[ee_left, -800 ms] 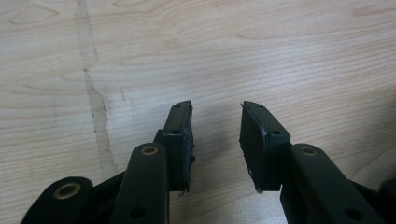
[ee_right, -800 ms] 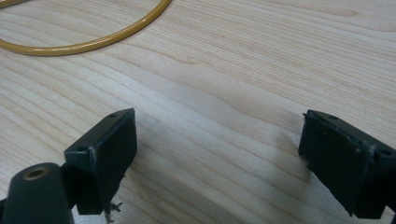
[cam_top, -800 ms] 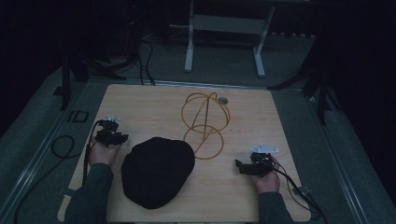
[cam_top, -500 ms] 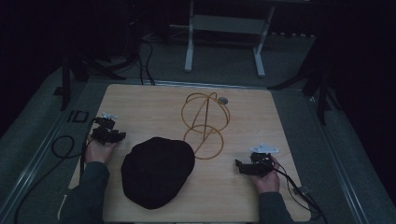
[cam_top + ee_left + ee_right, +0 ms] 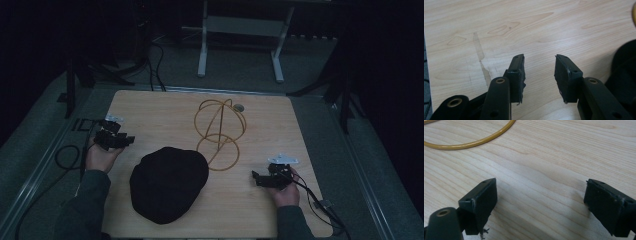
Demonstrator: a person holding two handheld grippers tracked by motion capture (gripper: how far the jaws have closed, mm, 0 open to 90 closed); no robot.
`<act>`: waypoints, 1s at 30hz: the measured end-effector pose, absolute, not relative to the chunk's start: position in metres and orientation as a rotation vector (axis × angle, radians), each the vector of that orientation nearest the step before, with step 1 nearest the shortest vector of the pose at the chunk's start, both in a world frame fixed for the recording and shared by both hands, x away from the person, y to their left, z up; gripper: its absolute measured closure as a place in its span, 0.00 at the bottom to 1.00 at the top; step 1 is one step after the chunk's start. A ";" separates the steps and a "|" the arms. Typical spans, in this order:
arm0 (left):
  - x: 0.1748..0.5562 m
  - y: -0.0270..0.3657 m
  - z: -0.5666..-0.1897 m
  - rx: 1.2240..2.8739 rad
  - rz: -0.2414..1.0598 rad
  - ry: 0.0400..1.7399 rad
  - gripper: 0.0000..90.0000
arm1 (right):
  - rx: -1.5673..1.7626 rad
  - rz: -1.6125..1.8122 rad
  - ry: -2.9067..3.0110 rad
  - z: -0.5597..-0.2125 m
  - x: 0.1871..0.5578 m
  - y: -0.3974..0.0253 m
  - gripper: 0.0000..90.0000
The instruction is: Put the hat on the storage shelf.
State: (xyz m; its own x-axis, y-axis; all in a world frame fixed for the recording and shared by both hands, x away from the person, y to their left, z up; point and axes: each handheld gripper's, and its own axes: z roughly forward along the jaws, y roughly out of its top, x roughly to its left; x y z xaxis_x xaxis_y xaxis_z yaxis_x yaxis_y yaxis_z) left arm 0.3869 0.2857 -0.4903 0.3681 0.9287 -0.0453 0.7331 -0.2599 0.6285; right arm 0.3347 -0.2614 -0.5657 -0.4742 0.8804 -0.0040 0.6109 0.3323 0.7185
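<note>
Black flat fabric cap (image 5: 169, 183) low on pale wooden surface (image 5: 150, 110), just beside yellow wire hat stand (image 5: 218, 131) toward centre. Left tongs (image 5: 125, 140) near cap's left edge, jaws moderately apart, gripping nothing. Right tongs (image 5: 256, 178) well apart to the right, jaws wide, empty, over bare wood.

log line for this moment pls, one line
left gripper: open, empty, left of black cloth cap | right gripper: open, empty, right of cap | yellow wire hat stand: bare, behind cap | light wooden table
</note>
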 end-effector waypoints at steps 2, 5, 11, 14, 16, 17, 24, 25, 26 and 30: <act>0.387 0.284 -0.488 2.082 0.452 1.415 0.66 | 1.316 0.933 2.209 -0.566 0.335 -0.261 0.13; 0.387 0.284 -0.486 2.095 0.440 1.404 0.66 | 1.316 0.933 2.209 -0.566 0.335 -0.261 0.13; 0.385 0.281 -0.478 2.103 0.438 1.370 0.65 | 1.315 0.933 2.209 -0.566 0.335 -0.261 0.13; 0.383 0.278 -0.473 2.108 0.449 1.344 0.65 | 1.315 0.933 2.209 -0.566 0.335 -0.261 0.13; 0.382 0.278 -0.469 2.112 0.451 1.328 0.65 | 1.316 0.933 2.209 -0.566 0.335 -0.261 0.13; 0.382 0.277 -0.467 2.118 0.450 1.320 0.64 | 1.316 0.933 2.209 -0.566 0.335 -0.261 0.13; 0.380 0.274 -0.459 2.143 0.435 1.257 0.64 | 1.316 0.933 2.209 -0.566 0.335 -0.261 0.13; 0.380 0.274 -0.459 2.144 0.431 1.256 0.64 | 1.316 0.933 2.209 -0.566 0.335 -0.261 0.13; 0.380 0.274 -0.459 2.147 0.429 1.255 0.64 | 1.316 0.933 2.209 -0.566 0.335 -0.261 0.13; 0.380 0.273 -0.459 2.153 0.423 1.246 0.64 | 1.317 0.933 2.209 -0.566 0.335 -0.261 0.13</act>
